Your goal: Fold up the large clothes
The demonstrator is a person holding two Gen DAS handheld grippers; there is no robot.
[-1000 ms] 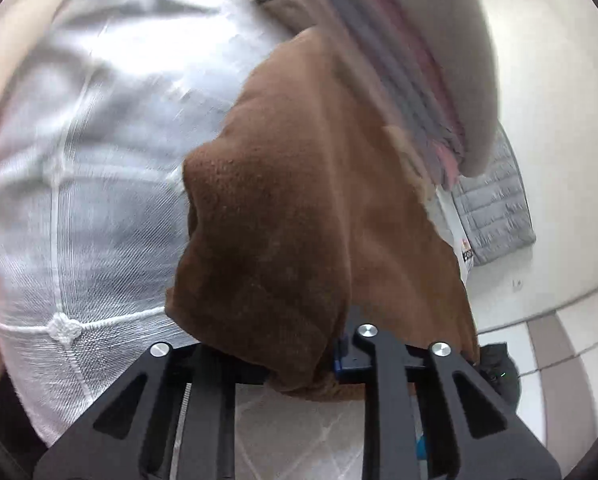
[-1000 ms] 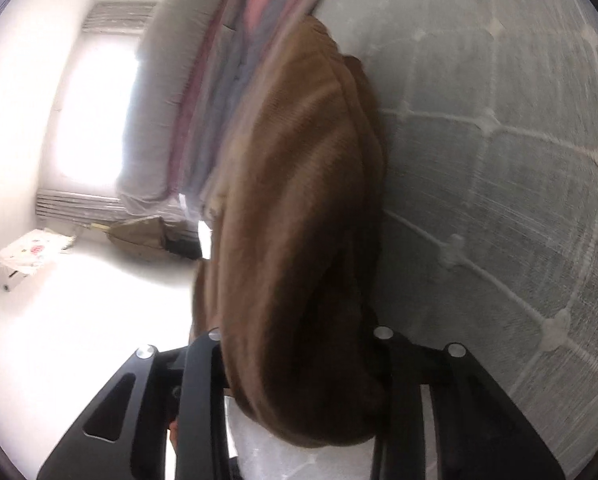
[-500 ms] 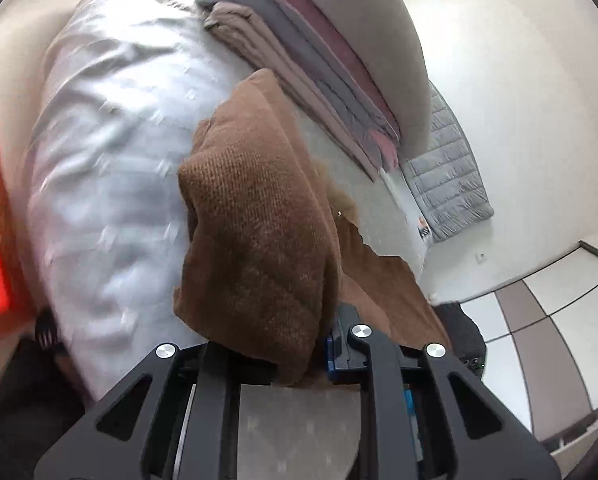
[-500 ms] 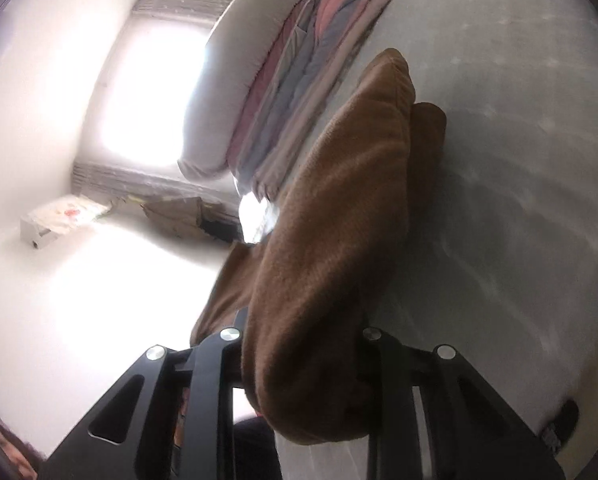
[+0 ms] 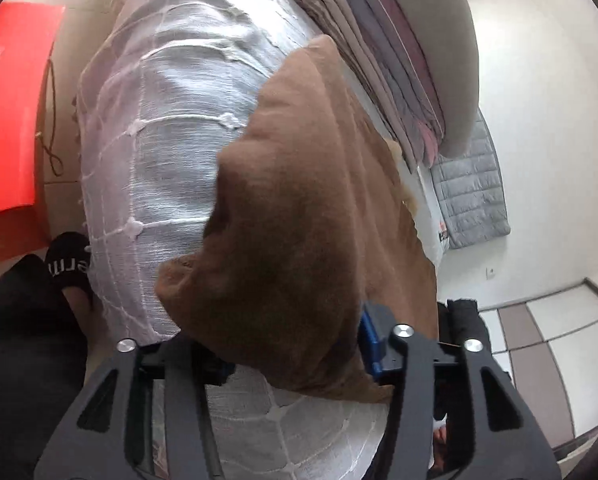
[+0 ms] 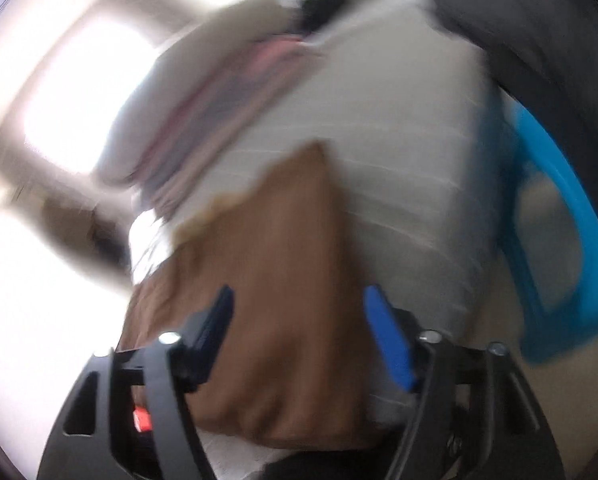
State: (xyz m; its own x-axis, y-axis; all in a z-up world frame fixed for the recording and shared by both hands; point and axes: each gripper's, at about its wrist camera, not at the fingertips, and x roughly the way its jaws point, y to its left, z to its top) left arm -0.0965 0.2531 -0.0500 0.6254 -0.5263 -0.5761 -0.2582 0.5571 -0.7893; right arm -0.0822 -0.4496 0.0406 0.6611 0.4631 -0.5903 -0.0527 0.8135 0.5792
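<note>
Opening both tools, I have my left tool (image 5: pixel 295 356) and right tool (image 6: pixel 299 336) wide around the brown garment (image 5: pixel 307 216) on the bed (image 5: pixel 171 128), pads off it.

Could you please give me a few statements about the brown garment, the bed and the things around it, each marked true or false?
1. The folded brown fleece garment lies on the white textured bedspread. True.
2. A stack of folded clothes sits beyond the garment. True.
3. The flat bag on the floor beside the bed is green. False: it is red.
4. The right gripper is clamped shut on the garment. False: its jaws are opening, the garment between them.
5. The plastic stool is yellow. False: blue.
</note>
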